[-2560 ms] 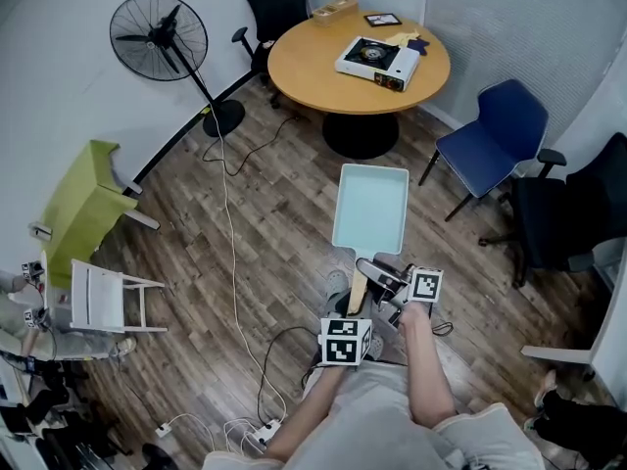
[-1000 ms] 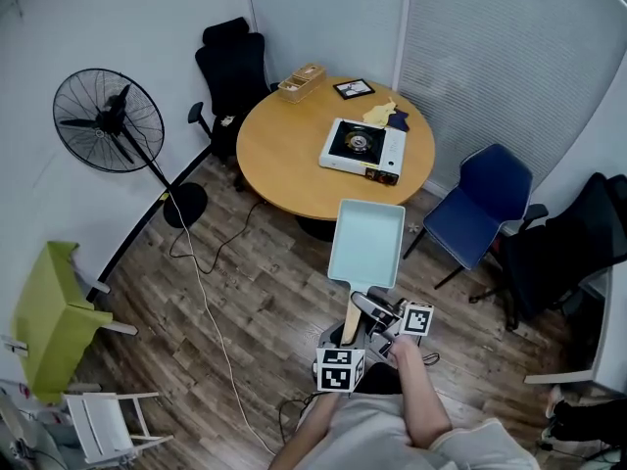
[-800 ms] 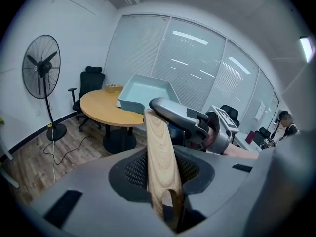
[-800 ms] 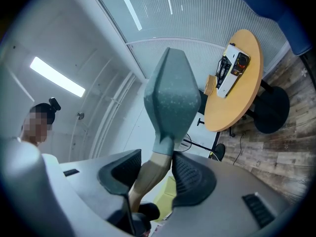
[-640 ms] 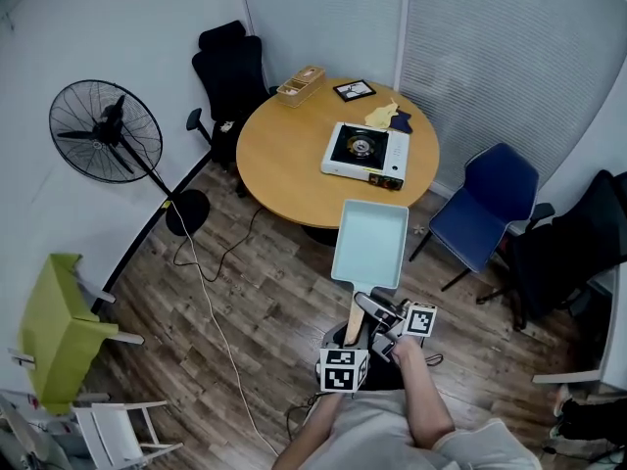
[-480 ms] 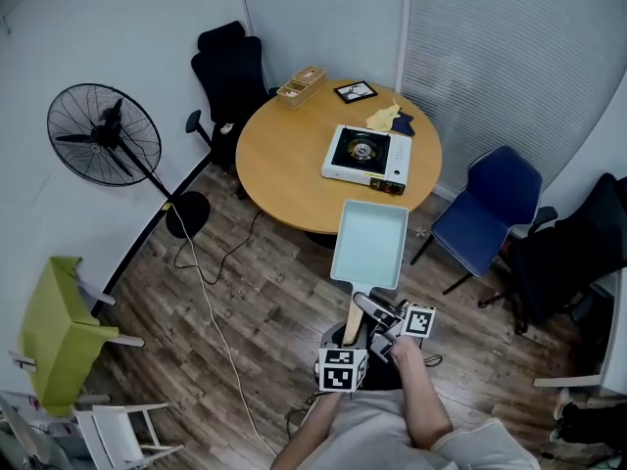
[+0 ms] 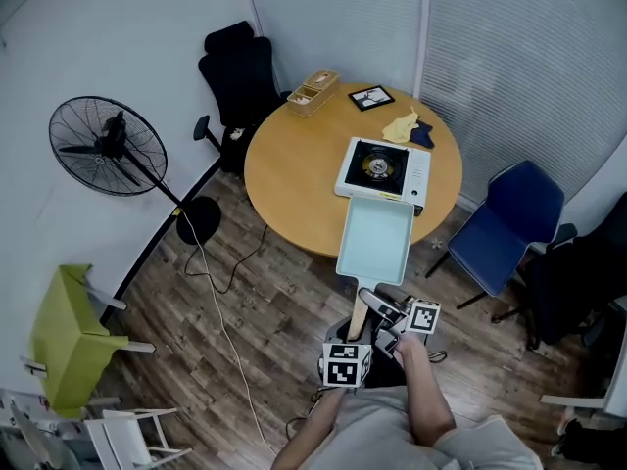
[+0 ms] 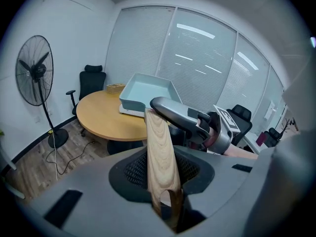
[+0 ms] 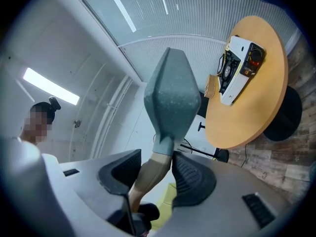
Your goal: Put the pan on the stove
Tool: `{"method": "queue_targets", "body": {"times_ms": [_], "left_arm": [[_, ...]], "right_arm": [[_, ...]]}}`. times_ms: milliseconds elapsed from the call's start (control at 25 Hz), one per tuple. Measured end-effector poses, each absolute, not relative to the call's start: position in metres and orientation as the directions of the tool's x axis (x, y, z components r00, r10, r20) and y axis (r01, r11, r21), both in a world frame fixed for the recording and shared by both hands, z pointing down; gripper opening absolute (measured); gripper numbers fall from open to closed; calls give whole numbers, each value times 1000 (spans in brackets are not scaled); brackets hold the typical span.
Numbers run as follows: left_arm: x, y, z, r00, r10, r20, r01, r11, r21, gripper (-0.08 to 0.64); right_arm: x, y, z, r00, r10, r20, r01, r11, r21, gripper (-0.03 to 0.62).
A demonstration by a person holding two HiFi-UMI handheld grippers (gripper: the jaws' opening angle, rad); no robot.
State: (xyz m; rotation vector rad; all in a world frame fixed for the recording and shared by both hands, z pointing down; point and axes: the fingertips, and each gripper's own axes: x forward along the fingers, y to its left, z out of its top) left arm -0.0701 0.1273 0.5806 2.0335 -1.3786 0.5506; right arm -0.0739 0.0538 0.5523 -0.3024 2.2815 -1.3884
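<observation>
A light teal square pan (image 7: 374, 240) with a wooden handle (image 7: 359, 313) hangs level over the near edge of the round wooden table (image 7: 294, 174). Its far rim reaches the white portable stove (image 7: 382, 169). My left gripper (image 7: 353, 339) is shut on the handle's end (image 8: 160, 162). My right gripper (image 7: 388, 307) clasps the same handle (image 9: 148, 177) closer to the pan (image 9: 172, 100). The left gripper view has the pan (image 8: 148, 92) ahead, above the table (image 8: 101, 117). In the right gripper view the stove (image 9: 239, 68) lies beyond the pan.
On the table sit a wooden box (image 7: 313, 91), a framed picture (image 7: 372, 96) and a yellow cloth (image 7: 402, 125). A black chair (image 7: 240, 67) stands behind it, a blue chair (image 7: 509, 233) to the right, a standing fan (image 7: 108, 145) to the left. A cable (image 7: 220, 292) runs over the floor.
The table and stove have come closer. The pan, earlier over the floor short of the table, now overhangs the table edge up to the stove. Both grips are unchanged.
</observation>
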Motion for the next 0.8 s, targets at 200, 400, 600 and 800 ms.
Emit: {"method": "queue_targets", "body": {"times_ms": [200,400,600,800], "left_arm": [[-77,80,580,359,-668,652,-933,-240,268,120],[-76,37,584,350,-662,663,-936,-226,269,120],[-68,-10,590,350,-658,667,-936,-228,267,120],[-61,-53,595,344,-643,685,-939,-234,252,120]], "right_arm": [[-84,6,552,-884,-391,-254,53,457,-888,202],[-83,-38,557,-888,-389,-244,54,440,-897,202],[-74,-84,563,-888,-394,-238,50,433,-900,202],[-67,-127,568,-886,-395,-241,56,425,-903,202]]}}
